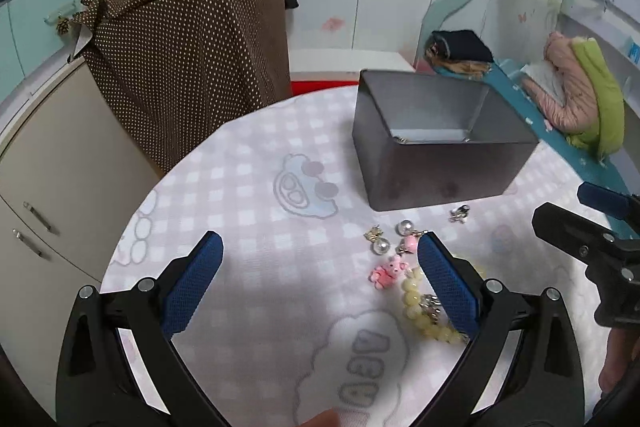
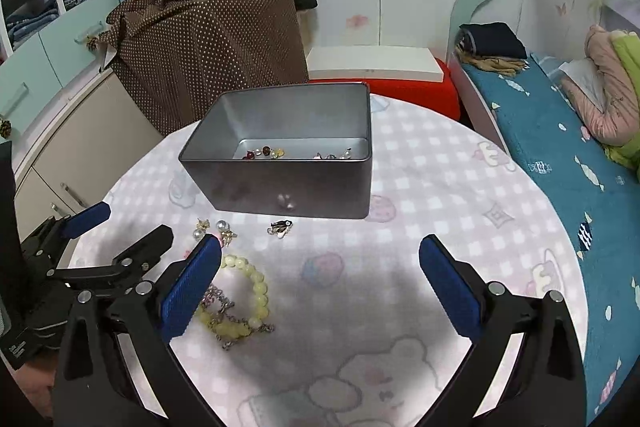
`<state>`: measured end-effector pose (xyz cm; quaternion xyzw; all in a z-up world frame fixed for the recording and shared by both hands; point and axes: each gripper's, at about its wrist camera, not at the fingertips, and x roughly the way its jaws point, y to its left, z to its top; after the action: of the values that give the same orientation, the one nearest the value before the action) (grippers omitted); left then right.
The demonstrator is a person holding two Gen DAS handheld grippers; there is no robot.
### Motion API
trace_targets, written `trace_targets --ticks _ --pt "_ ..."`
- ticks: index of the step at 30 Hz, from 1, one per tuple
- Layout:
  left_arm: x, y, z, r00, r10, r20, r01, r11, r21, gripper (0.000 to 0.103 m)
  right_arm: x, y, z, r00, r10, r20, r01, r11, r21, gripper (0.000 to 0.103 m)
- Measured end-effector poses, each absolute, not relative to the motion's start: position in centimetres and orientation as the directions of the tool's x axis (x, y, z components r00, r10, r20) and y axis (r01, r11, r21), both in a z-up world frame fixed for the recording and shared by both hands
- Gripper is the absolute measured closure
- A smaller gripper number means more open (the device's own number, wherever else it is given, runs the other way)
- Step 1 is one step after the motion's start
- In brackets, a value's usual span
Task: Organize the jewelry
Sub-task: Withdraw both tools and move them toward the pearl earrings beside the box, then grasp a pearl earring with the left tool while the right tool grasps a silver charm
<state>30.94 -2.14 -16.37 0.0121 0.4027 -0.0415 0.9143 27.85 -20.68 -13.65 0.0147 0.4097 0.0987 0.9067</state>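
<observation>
A grey metal box (image 1: 436, 171) (image 2: 280, 183) stands open on the round table; several small jewelry pieces (image 2: 264, 152) lie on its floor. In front of it on the cloth lie pearl earrings (image 1: 381, 246) (image 2: 222, 226), a pink bear charm (image 1: 387, 270), a yellow bead bracelet (image 1: 416, 301) (image 2: 256, 287) with a silver chain (image 2: 224, 307), and a small dark charm (image 1: 459, 214) (image 2: 281, 227). My left gripper (image 1: 320, 255) is open and empty, its right finger beside the bracelet. My right gripper (image 2: 320, 259) is open and empty over bare cloth, right of the bracelet.
The table has a pink checked cloth (image 2: 440, 187). Behind it are a chair draped in brown dotted fabric (image 1: 188, 39), a red stool with a white board (image 2: 376, 67), cabinets at the left (image 1: 60, 163) and a bed with folded clothes at the right (image 2: 560, 155).
</observation>
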Motion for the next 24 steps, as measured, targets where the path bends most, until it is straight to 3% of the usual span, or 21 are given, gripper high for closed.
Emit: trace_targets --ticks 3,10,15,16,17,24 --pt "31.5 -2.2 -17.3 0.654 -0.053 -0.754 0.082 0.997 0.001 0.006 28.7 -20.3 -14.6 0.628 0.195 -0.753 -0.172 0.979 0.110 0.010" --pt "32.9 -2.3 -18.6 0.627 -0.026 -0.779 0.079 0.996 0.031 0.006 30.3 -19.6 -16.3 0.593 0.194 -0.782 -0.184 0.978 0.103 0.036" --pt "33.6 -2.4 -19.2 0.613 -0.023 -0.790 0.085 0.996 0.037 0.006 30.9 -19.6 -16.6 0.582 0.199 -0.788 -0.188 0.976 0.108 0.036" --pt "33.8 -2.4 -19.3 0.608 -0.026 -0.794 0.084 0.996 0.032 0.010 30.9 -19.7 -16.7 0.580 0.201 -0.789 -0.190 0.976 0.110 0.036" --pt "34.0 -2.4 -19.5 0.600 -0.026 -0.799 0.085 0.996 0.031 0.022 31.0 -19.7 -16.8 0.577 0.204 -0.791 -0.190 0.975 0.113 0.036" --pt "34.2 -2.4 -19.6 0.594 -0.062 -0.802 0.114 0.993 0.007 0.038 31.4 -19.2 -17.1 0.567 0.209 -0.796 -0.208 0.972 0.108 0.039"
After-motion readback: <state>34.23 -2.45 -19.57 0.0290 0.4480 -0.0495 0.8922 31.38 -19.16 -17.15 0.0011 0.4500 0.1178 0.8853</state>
